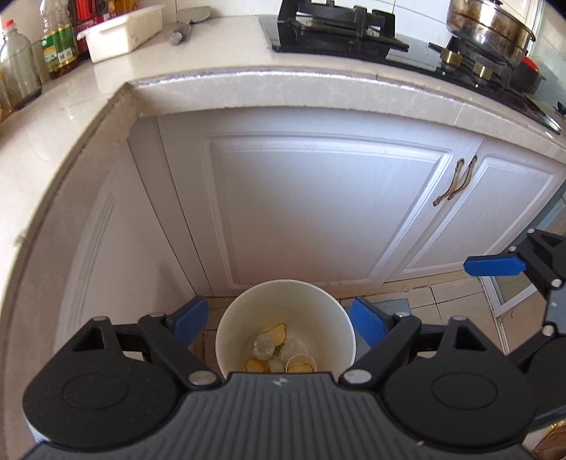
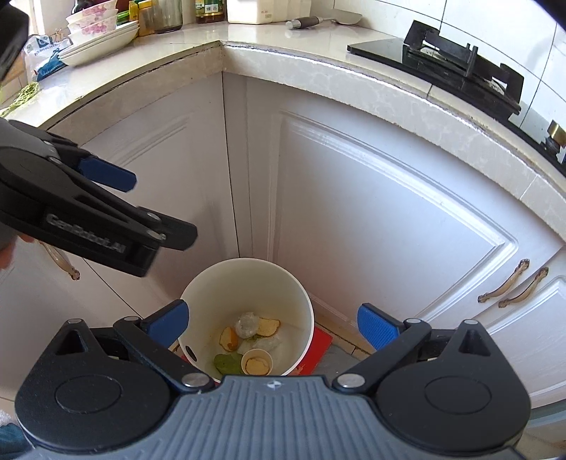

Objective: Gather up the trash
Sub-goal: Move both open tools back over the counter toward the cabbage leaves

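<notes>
A white round bin [image 1: 244,315] stands on the floor in the corner of the cabinets, also seen in the right wrist view [image 2: 247,279]. Inside lie orange peels [image 2: 229,338], crumpled clear plastic [image 2: 247,323], a green leaf [image 2: 226,364] and a small paper cup [image 2: 256,361]. My left gripper [image 1: 279,313] hangs open above the bin with nothing between its blue pads; from the right wrist view it shows at the left [image 2: 161,210]. My right gripper [image 2: 272,320] is also open and empty over the bin; one of its blue pads [image 1: 495,266] shows at the right.
White cabinet doors [image 1: 318,212] with curved handles [image 1: 456,184] rise behind the bin. Above runs a marble counter [image 1: 247,85] with oil bottles [image 1: 58,39], a white tray [image 1: 120,32], a gas stove [image 1: 339,28] and a steel pot [image 1: 491,28]. Stacked bowls [image 2: 99,32] sit at the left. A red mat [image 2: 320,350] lies under the bin.
</notes>
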Demonstrator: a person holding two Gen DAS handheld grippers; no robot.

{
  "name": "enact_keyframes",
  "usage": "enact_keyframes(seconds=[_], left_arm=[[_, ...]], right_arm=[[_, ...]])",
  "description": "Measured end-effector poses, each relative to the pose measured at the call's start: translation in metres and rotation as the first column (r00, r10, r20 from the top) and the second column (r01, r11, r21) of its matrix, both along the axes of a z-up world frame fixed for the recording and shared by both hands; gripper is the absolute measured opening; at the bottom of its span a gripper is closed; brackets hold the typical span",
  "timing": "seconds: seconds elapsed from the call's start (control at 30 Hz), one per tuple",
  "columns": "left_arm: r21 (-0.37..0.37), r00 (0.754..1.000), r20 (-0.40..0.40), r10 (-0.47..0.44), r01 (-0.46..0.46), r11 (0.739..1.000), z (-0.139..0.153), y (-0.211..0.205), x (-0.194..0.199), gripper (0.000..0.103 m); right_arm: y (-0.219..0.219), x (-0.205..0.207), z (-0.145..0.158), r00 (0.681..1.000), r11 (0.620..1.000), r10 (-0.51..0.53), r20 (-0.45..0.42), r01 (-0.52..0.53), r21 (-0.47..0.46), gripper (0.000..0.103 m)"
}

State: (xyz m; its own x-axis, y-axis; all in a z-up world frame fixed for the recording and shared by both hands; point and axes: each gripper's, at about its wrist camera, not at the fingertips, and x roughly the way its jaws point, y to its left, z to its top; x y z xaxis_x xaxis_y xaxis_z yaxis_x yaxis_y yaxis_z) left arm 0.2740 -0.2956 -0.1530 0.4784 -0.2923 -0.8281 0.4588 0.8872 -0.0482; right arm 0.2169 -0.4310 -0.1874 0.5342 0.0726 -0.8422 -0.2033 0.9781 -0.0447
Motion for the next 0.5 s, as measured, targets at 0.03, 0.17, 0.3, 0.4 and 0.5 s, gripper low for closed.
enact_keyframes(seconds=[0.03,0.17,0.3,0.4,0.5], left_arm=[[-0.001,1.000,0.006,0.000,0.000,1.000,0.006,0.003,-0.003,0.088],[-0.024,1.000,0.019,0.000,0.001,1.000,0.034,0.022,-0.015,0.088],[-0.025,0.999,0.046,0.015,-0.014,1.000,0.059,0.047,-0.029,0.088],[-0.028,0.997,0.058,0.053,-0.051,0.998,0.076,0.071,-0.037,0.088],[-0.024,0.993,0.067,0.096,-0.094,0.995,0.090,0.099,-0.043,0.088]], right_arm=[[0.002,0.000,0.003,1.000,1.000,0.004,0.003,-0.004,-0.005,0.103],[0.008,-0.002,0.017,1.000,1.000,0.027,0.015,-0.027,-0.013,0.103],[0.016,-0.002,0.036,0.997,0.997,0.077,0.028,-0.077,-0.004,0.103],[0.027,-0.002,0.054,0.991,0.992,0.123,0.046,-0.124,0.022,0.103],[0.041,0.002,0.071,0.983,0.983,0.173,0.065,-0.176,0.052,0.103]])
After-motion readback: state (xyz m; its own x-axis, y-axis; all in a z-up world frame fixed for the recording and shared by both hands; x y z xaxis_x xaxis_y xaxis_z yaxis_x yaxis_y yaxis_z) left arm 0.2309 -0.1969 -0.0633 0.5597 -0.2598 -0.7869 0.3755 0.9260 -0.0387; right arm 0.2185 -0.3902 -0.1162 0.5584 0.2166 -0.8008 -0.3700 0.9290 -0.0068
